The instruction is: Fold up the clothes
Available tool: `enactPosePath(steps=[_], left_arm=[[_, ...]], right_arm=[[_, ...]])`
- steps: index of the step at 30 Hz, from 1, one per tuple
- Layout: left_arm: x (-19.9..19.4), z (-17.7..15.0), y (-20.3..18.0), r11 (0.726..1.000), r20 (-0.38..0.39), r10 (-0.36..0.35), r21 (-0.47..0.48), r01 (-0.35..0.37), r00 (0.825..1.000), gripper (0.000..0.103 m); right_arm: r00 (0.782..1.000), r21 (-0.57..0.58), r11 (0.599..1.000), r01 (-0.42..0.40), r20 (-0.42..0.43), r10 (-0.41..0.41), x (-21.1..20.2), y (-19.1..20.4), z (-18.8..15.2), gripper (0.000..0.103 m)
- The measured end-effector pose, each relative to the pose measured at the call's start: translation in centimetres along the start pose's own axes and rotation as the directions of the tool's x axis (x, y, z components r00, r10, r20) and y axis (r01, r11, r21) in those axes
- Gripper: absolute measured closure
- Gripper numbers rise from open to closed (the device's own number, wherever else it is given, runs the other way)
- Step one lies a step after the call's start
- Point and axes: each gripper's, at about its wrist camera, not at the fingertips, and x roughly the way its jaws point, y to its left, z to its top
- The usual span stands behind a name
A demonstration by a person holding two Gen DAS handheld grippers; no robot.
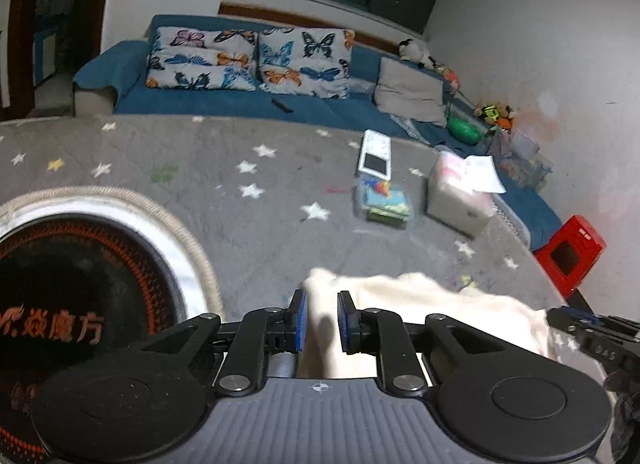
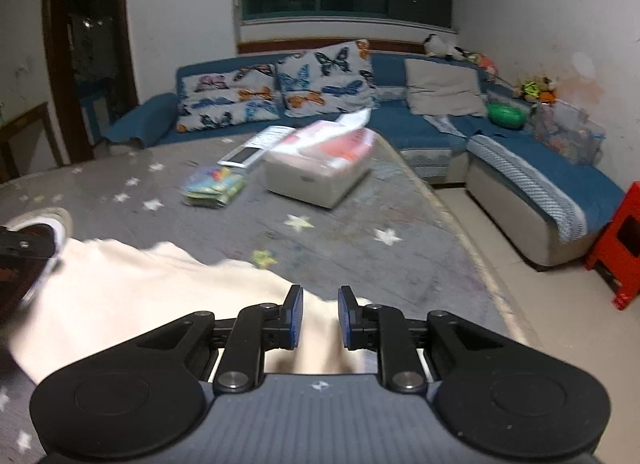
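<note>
At the bottom centre of each wrist view, the left gripper (image 1: 322, 320) and the right gripper (image 2: 320, 318) each have cream cloth (image 2: 132, 292) between parted pads, though whether they pinch it I cannot tell. The cloth lies low in frame on the grey star-patterned tabletop (image 2: 360, 215), right of a round black heater (image 1: 72, 304). Farther up sit a white box (image 2: 320, 171), a colourful packet (image 2: 214, 185) and the blue sofa (image 2: 440, 127).

My left gripper (image 1: 322, 322) has cream cloth (image 1: 420, 304) between its parted blue pads, the right gripper (image 1: 576, 322) pinches its far corner, and a round heater (image 1: 80, 304) sits left.
</note>
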Motion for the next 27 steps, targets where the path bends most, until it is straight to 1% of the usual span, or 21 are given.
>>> enactPosePath(steps=[4,8,12,17,19,21,25,26,27], left_arm=[[0.8,0.2,-1.7,0.999,-0.016,-0.034,0.042,0.034,0.999,0.085],[2.5,0.2,-3.3,0.994,-0.039,-0.059,0.085,0.062,0.997,0.085],[4.6,0.1,-4.1,0.993,-0.062,-0.057,0.097,0.063,0.996,0.085],[6.4,0.1,-4.1,0.994,-0.085,-0.041,0.101,0.05,0.996,0.085],[6.5,0.1,-4.1,0.994,-0.084,-0.04,0.094,0.048,0.996,0.085],[6.3,0.1,-4.1,0.994,-0.082,-0.04,0.095,0.047,0.996,0.085],[5.4,-0.1,-4.2,0.994,-0.077,-0.036,0.101,0.044,0.996,0.085],[5.1,-0.2,-4.2,0.994,-0.076,-0.035,0.104,0.043,0.997,0.084],[4.8,-0.3,-4.3,0.993,-0.073,-0.034,0.109,0.042,0.997,0.081]], right_arm=[[1.0,-0.001,1.0,-0.028,-0.006,0.028,1.1,0.9,0.2,0.086],[0.998,-0.001,0.998,-0.055,-0.011,0.055,2.1,1.9,0.4,0.085],[0.996,-0.002,0.997,-0.083,-0.017,0.083,3.2,2.8,0.6,0.084],[0.996,-0.012,0.996,-0.085,-0.014,0.085,3.0,2.8,0.6,0.081],[0.996,-0.016,0.996,-0.086,-0.013,0.086,2.9,2.8,0.5,0.079],[0.996,-0.02,0.996,-0.087,-0.012,0.087,2.8,2.8,0.5,0.071],[0.995,-0.043,0.994,-0.1,-0.011,0.1,0.9,3.2,-0.1,0.065],[0.995,-0.049,0.993,-0.104,-0.011,0.103,0.5,3.3,-0.2,0.06],[0.994,-0.054,0.993,-0.107,-0.011,0.107,0.0,3.4,-0.4,0.058]])
